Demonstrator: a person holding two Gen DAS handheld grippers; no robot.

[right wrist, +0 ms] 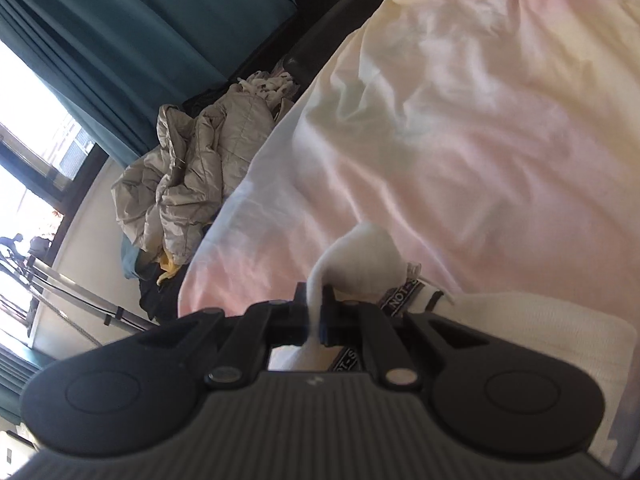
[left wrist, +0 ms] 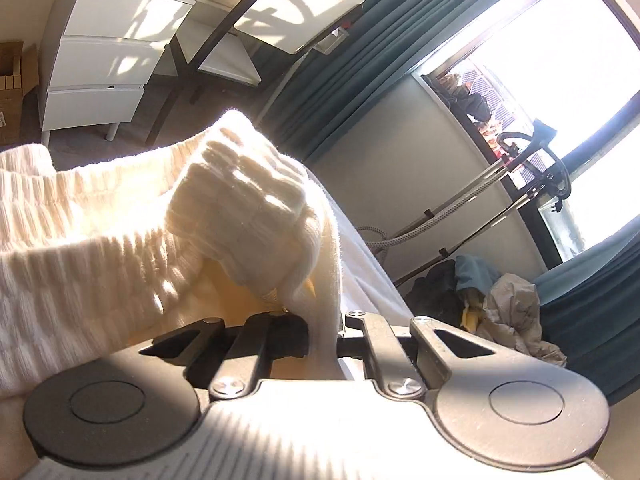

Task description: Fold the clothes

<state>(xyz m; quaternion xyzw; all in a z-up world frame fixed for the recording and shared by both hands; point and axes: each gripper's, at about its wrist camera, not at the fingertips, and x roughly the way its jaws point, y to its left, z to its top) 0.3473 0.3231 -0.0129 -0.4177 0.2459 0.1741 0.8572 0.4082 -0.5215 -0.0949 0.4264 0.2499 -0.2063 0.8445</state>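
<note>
The left gripper (left wrist: 324,330) is closed on a fold of a cream ribbed knit garment (left wrist: 120,232); the cloth runs down between its jaws, and the rest bunches up and to the left in front of the camera, lit hard by sun; part of the knit is gathered into a thick ribbed roll (left wrist: 248,184) just above the jaws. Past the garment, a white sheet edge (left wrist: 368,264) falls away; further out stand a white chest of drawers (left wrist: 100,68), teal curtains (left wrist: 360,52) and a bright window (left wrist: 560,60), with a heap of crumpled clothing (left wrist: 512,312) on the floor by the wall.

The right gripper (right wrist: 316,312) is likewise clamped shut on a narrow strip of white fabric (right wrist: 360,256), which rises in a small hump just beyond the jaws; a black woven label with white lettering (right wrist: 400,298) lies touching that fabric on the right, and more cream knit (right wrist: 540,328) spreads at the lower right. All of this rests on a bed covered by a pale pink and cream duvet (right wrist: 480,120); beside the bed, to the left, lies a grey quilted jacket (right wrist: 192,168) on a dark pile, with teal curtains (right wrist: 140,40) and the window (right wrist: 24,92) behind it.
</note>
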